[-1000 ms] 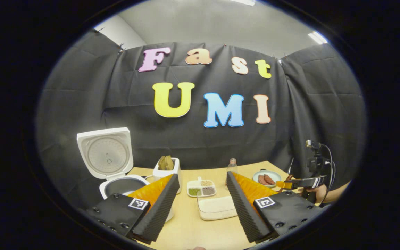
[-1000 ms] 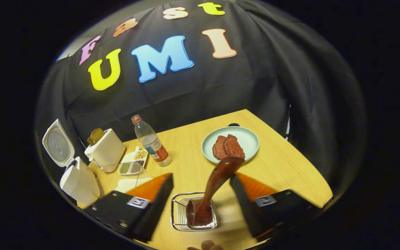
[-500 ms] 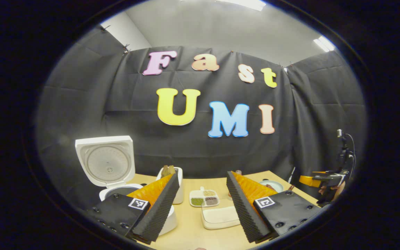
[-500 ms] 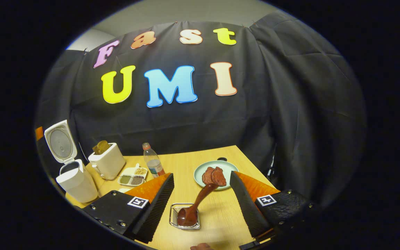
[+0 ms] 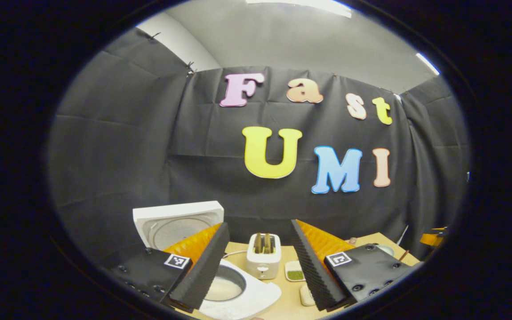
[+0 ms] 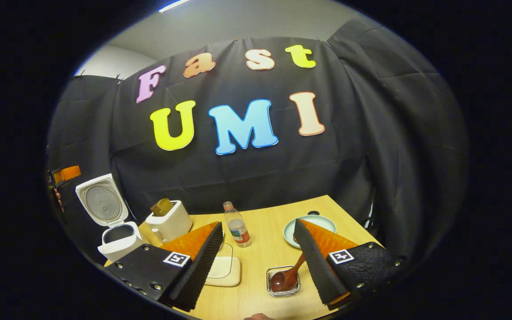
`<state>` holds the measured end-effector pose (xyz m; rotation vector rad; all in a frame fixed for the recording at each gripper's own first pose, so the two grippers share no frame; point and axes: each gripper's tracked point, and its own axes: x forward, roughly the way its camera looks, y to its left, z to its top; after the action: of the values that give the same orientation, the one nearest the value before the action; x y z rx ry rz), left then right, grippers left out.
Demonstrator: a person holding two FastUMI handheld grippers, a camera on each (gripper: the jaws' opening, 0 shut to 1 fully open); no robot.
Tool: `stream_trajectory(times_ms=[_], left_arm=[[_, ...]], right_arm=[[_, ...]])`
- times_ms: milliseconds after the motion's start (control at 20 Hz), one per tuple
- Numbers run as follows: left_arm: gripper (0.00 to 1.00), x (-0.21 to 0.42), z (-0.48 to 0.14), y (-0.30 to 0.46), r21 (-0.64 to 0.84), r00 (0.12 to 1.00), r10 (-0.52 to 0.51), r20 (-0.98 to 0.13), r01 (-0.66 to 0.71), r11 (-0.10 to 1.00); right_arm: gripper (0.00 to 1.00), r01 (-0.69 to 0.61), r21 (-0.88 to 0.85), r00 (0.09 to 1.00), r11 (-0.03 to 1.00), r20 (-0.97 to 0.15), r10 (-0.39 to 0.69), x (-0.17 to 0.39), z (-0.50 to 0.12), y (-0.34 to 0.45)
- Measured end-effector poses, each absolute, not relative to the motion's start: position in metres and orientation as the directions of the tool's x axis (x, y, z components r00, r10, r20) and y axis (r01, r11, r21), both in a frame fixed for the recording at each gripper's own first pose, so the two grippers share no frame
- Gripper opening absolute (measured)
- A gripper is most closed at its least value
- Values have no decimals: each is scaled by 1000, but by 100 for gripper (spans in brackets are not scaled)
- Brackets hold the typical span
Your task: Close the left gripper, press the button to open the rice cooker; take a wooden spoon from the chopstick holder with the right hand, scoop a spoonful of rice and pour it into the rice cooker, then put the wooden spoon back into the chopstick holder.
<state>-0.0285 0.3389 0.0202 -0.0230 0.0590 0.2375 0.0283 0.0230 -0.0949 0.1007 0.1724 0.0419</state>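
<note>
Risk: the rice cooker (image 6: 116, 231), far left with its lid up, could be knocked by the left gripper (image 5: 256, 262) hovering just above, jaws wide apart and empty. The toaster (image 6: 169, 223) and bottle (image 6: 237, 230) crowd the middle. Right gripper (image 6: 256, 258) gapes empty; wooden spoon (image 6: 286, 275) rests tilted in the chopstick holder (image 6: 283, 281), near right.

I am seeing the wooden spoon (image 6: 288, 275) sitting in the chopstick holder (image 6: 283, 281) just ahead between my right gripper (image 6: 258, 262) fingers, the rice cooker (image 6: 117, 238) standing far left, the toaster (image 6: 169, 224) sitting right of it, the bottle (image 6: 237, 230) standing ahead, the plate (image 6: 289, 231) lying behind the right finger.
</note>
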Motion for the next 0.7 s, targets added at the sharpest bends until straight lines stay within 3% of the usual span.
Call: stream_trajectory(times_ms=[200,250,350,700], left_arm=[[99,-6,42,386,-44,961,272,-50,-274,961],[93,-1,44,398,-41,959,279,-50,-281,959],[93,12,43,419,-43,956,289,-60,-291,956],[96,58,38,499,-65,923,376,-84,-382,922]], right_arm=[[98,-50,67,994,997,-89,56,24,-58,34],[98,-52,59,996,997,-70,56,24,-50,37],[98,-53,48,998,997,-36,54,23,-35,43],[98,-32,-4,999,999,-31,32,30,-36,53]])
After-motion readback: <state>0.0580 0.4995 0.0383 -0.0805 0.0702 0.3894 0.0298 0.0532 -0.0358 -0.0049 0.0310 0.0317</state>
